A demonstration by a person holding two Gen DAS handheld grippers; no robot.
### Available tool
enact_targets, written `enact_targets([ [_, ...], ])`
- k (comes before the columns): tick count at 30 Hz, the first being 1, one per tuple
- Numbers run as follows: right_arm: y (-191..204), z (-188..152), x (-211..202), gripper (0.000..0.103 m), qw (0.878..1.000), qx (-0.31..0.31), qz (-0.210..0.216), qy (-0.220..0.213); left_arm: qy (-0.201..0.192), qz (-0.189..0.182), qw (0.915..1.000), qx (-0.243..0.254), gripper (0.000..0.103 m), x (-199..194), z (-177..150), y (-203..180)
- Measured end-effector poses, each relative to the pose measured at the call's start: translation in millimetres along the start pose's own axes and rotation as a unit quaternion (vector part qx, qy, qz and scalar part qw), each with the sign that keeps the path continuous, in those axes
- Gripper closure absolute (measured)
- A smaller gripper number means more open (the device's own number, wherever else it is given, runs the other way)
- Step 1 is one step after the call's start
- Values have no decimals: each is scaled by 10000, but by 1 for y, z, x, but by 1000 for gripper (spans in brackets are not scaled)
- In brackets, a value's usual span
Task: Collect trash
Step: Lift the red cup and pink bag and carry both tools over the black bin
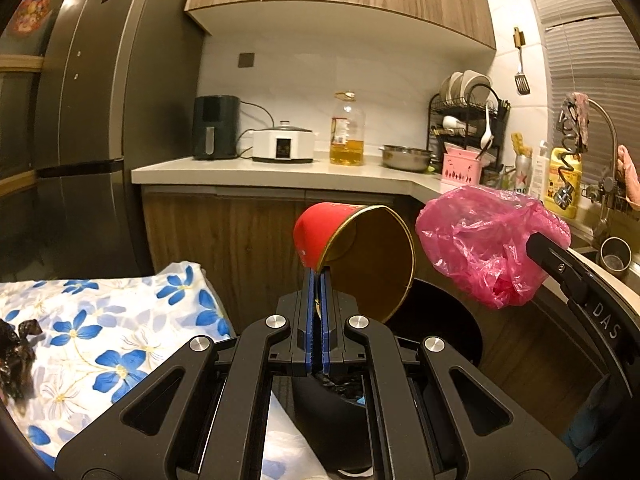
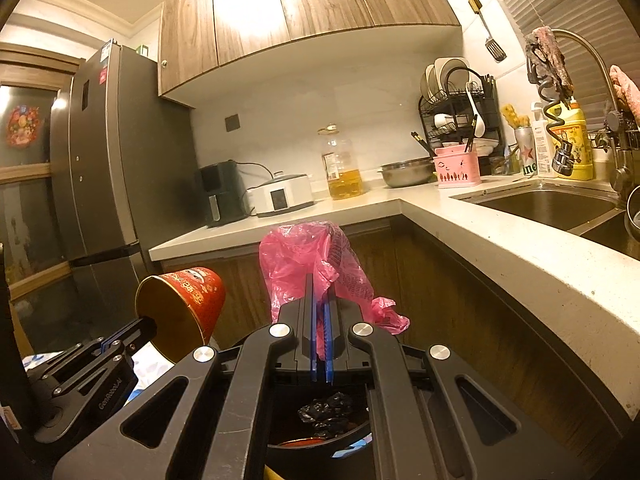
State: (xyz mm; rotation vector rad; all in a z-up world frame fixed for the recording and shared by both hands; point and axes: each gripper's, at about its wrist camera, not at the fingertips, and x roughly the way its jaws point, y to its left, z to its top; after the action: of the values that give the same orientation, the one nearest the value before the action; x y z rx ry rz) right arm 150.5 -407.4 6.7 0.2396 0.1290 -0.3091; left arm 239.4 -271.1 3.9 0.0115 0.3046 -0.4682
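A red paper noodle cup [image 1: 320, 232] hangs tilted on its side, its brown inside facing me. My left gripper [image 1: 319, 275] is shut on the cup's rim. To its right, my right gripper [image 1: 534, 242] is shut on a crumpled pink plastic bag [image 1: 476, 248]. In the right wrist view the pink bag [image 2: 316, 260] bunches over my right gripper [image 2: 319, 282], and the cup [image 2: 192, 300] sits lower left in my left gripper [image 2: 149, 325]. Both items hang over a black trash bin [image 1: 448, 320], which holds dark crumpled trash [image 2: 328, 410].
A blue floral cloth [image 1: 120, 320] with a black crumpled scrap [image 1: 16, 352] lies at the left. The L-shaped counter [image 2: 500, 248] with a sink [image 2: 552, 204] runs along the right. An oil bottle [image 1: 347, 132], a cooker [image 1: 283, 144], a dish rack [image 1: 468, 120] and a fridge [image 1: 100, 120] stand behind.
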Motion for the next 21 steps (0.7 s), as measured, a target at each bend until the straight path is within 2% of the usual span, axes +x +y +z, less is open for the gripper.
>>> enact_targets([
  [21, -5, -2, 18, 99, 9999, 69, 81, 123, 196, -121, 9997, 89, 101, 26, -9, 0],
])
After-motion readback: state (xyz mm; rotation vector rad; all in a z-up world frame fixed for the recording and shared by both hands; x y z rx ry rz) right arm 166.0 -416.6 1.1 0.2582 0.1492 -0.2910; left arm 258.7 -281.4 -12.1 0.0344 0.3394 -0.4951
